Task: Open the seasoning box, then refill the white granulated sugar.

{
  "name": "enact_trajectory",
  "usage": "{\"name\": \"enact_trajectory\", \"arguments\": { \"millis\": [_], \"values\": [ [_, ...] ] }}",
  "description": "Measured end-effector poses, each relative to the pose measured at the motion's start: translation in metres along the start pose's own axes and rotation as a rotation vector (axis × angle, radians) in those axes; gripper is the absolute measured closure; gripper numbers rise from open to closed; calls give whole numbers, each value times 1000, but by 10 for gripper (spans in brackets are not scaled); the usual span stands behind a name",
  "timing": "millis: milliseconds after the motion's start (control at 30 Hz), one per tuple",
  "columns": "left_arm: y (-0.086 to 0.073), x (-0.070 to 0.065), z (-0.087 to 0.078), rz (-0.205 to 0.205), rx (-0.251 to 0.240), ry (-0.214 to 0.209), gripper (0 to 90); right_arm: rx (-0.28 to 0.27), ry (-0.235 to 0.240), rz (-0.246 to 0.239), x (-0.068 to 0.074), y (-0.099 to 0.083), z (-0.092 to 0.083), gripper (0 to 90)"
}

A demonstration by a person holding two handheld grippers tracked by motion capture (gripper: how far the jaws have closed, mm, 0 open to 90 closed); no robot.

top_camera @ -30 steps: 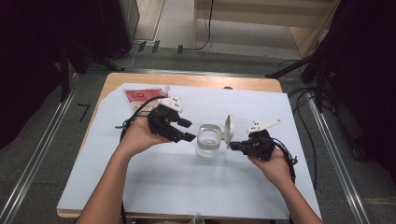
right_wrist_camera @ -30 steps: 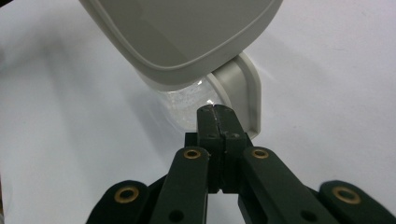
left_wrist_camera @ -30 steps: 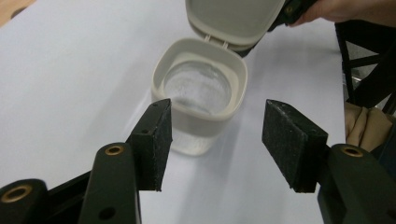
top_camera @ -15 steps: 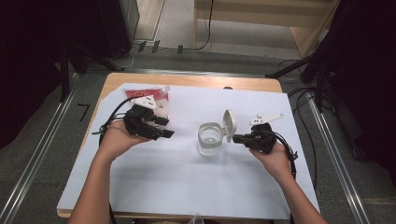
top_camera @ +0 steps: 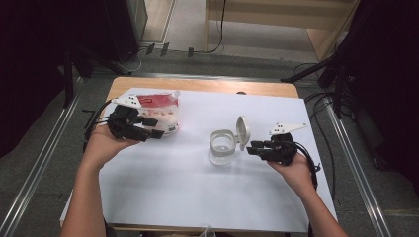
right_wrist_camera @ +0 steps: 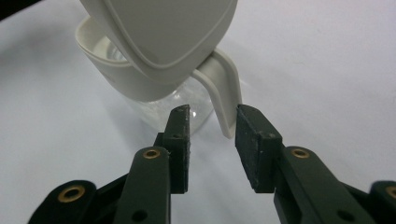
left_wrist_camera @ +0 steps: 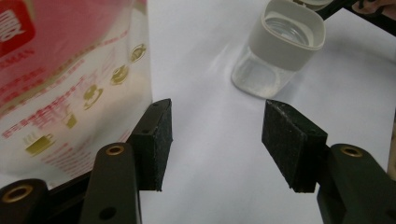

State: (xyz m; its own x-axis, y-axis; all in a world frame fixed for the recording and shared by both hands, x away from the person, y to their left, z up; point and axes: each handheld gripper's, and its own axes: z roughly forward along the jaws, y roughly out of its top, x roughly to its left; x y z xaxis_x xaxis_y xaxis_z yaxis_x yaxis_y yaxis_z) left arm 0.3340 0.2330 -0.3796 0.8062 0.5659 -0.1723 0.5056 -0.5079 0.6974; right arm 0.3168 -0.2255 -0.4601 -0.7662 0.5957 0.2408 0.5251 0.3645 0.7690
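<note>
A clear glass jar (top_camera: 220, 147) with a white collar stands mid-table, its white flip lid (top_camera: 242, 131) hinged up. My right gripper (top_camera: 251, 148) sits just right of it. In the right gripper view the lid's tab (right_wrist_camera: 224, 88) hangs at the tips of the right gripper (right_wrist_camera: 212, 135); the jaws have just been opening and the pads do not press on the tab. A clear pouch (top_camera: 158, 112) with a red label stands at the left. My left gripper (top_camera: 156, 133) is beside it, open, with the pouch (left_wrist_camera: 70, 70) against the outside of one jaw and the jar (left_wrist_camera: 280, 51) farther off.
A white sheet (top_camera: 197, 197) covers the wooden table (top_camera: 207, 87), which ends in metal rails and floor on both sides. Cables trail from both grippers. Bare sheet lies between pouch and jar and along the near edge.
My left hand has moved left, away from the jar and over to the pouch. The right gripper's jaws have parted beside the lid's tab; the right hand stayed in place.
</note>
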Motion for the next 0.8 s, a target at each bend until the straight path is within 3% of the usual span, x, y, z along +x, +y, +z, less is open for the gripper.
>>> {"name": "enact_trajectory", "arguments": {
  "millis": [267,500,633,800],
  "values": [
    [-7,13,-12,-25,-20,19,432,-7,6,17,-1,-1,1,598],
    [-13,26,-21,-48,5,75,420,-14,-15,22,-3,-1,0,598],
    [-13,33,-25,-75,47,96,419,-17,-13,35,-5,0,-2,598],
    [-9,43,-30,-72,53,149,402,-18,-23,44,-5,-2,-5,599]
  ]
}}
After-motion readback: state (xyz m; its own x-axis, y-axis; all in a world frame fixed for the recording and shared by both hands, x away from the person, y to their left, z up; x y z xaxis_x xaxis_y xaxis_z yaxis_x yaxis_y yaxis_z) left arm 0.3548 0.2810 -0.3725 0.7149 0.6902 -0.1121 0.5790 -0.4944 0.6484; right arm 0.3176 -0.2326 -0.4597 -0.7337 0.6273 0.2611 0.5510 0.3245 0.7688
